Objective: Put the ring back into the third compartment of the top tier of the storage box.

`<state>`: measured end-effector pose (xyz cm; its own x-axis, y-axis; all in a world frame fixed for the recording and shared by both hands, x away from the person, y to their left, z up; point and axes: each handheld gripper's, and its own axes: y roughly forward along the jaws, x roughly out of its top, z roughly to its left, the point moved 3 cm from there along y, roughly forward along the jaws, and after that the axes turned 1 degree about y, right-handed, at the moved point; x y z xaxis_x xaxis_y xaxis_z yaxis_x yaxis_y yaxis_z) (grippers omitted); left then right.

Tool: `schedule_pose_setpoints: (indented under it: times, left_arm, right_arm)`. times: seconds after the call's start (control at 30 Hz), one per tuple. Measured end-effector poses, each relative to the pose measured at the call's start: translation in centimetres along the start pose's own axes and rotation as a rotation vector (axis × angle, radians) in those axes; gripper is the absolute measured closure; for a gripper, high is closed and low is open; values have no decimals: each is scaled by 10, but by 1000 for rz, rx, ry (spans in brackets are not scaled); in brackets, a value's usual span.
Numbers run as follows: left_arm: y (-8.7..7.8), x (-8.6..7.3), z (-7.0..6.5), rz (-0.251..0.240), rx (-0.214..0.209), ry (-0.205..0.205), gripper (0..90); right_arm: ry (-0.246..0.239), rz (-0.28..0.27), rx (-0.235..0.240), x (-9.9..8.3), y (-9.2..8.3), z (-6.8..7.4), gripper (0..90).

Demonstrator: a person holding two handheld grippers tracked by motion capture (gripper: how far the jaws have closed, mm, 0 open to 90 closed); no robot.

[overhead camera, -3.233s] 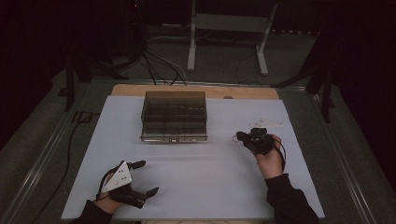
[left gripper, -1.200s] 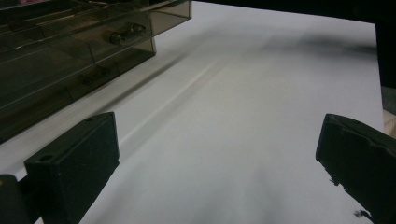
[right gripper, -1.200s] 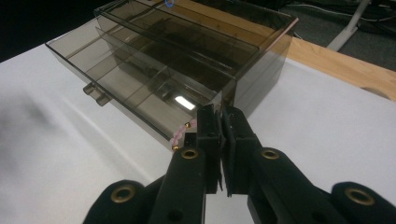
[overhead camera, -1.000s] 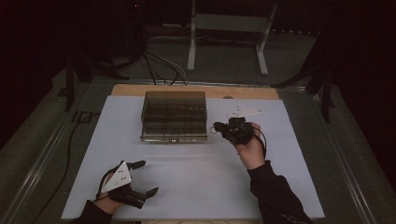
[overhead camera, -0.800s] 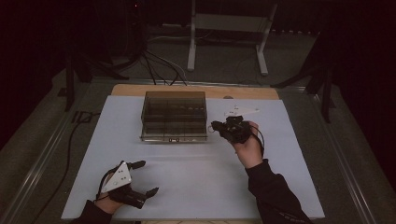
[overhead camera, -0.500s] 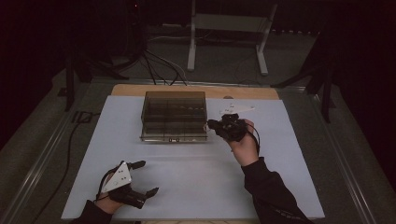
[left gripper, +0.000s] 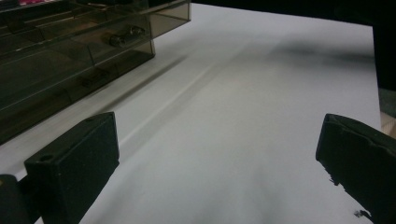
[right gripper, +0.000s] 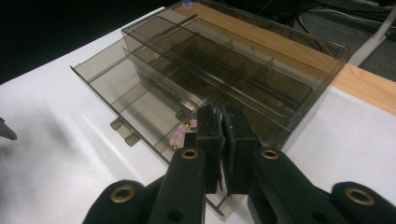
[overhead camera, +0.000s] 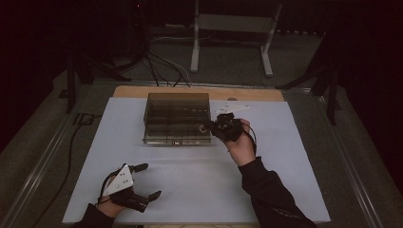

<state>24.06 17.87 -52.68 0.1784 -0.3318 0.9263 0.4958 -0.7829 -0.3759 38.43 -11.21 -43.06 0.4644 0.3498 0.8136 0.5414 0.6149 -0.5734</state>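
Pinching a pink bead bracelet (right gripper: 181, 132) in the pressed-together jaws of our right gripper (right gripper: 219, 140), we hold it at the near right corner of the smoky organizer box (overhead camera: 177, 117). Below the box, our left gripper (overhead camera: 142, 183) rests with jaws spread over open white tabletop (overhead camera: 199, 175).

Right hand-held gripper (overhead camera: 212, 127) at smoky organizer box (overhead camera: 177, 117).

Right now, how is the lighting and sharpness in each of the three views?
High view: white table cover lit, surroundings nearly black. Left gripper view: smoked plastic box slightly soft, faint shadows on the white surface. Right gripper view: box sharp, closed left hand-held gripper's neighbour, the right hand-held gripper, a bit blurred up close.
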Motion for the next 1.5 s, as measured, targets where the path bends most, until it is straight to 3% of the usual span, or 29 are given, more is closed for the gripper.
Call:
schedule_pose_setpoints:
  times: [0.5, 1.0, 1.2, 1.37, 1.5]
  left_arm:
    - [0, 0, 0, 5, 0, 6, 6]
    - [0, 0, 0, 2, 1, 3, 6]
    - [-1, 0, 0, 0, 1, 2, 6]
    - [0, -1, 0, 5, 2, 5, 6]
    - [0, 0, 0, 1, 1, 2, 6]
  right_arm:
    - [-6, 17, 26, 6, 18, 11, 866]
    - [27, 47, 28, 1, 37, 5, 863]
    - [18, 48, 21, 1, 39, 6, 861]
    - [52, 32, 33, 2, 39, 2, 711]
    - [42, 18, 17, 2, 37, 2, 601]
